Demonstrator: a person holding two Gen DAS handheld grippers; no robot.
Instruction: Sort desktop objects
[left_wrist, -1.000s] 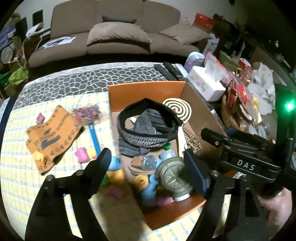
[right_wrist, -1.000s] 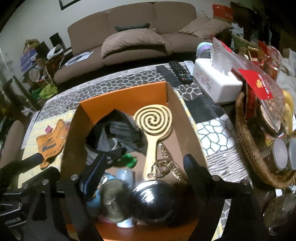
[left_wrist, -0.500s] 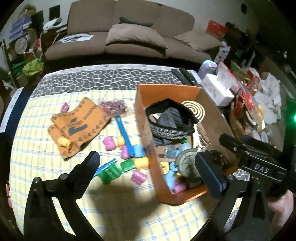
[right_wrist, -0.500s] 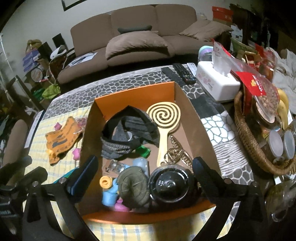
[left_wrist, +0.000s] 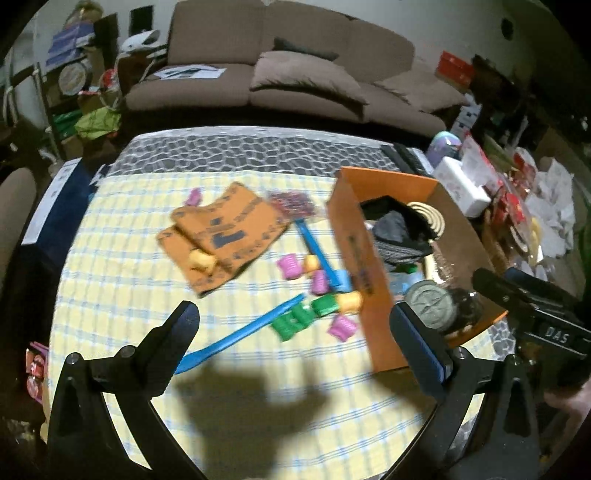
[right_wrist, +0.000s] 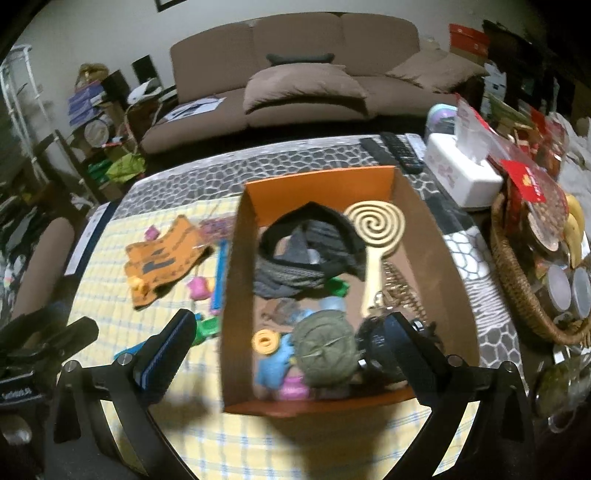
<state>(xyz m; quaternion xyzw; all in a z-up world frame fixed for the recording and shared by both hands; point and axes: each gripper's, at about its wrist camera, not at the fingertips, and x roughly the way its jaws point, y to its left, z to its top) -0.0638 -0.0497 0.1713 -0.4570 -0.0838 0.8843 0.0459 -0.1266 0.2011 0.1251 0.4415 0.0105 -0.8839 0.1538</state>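
Left gripper (left_wrist: 291, 328) wide apart, nothing between the jaws, which have just been opening; poised over the yellow checked cloth (left_wrist: 122, 295) above a blue stick (left_wrist: 240, 338) and green rollers (left_wrist: 295, 319). Right gripper (right_wrist: 288, 341) likewise spread and empty, jaws also just been opening, straddling the near left wall of the orange box (right_wrist: 236, 295). Inside the box: spiral paddle (right_wrist: 376, 225), dark fabric bundle (right_wrist: 306, 247), round olive disc (right_wrist: 325, 349), black round object (right_wrist: 376, 347). Outside on the cloth, left of the box: orange pouch (left_wrist: 225, 236), pink rollers (left_wrist: 290, 266), 1 yellow roller (left_wrist: 349, 301) touching the box wall
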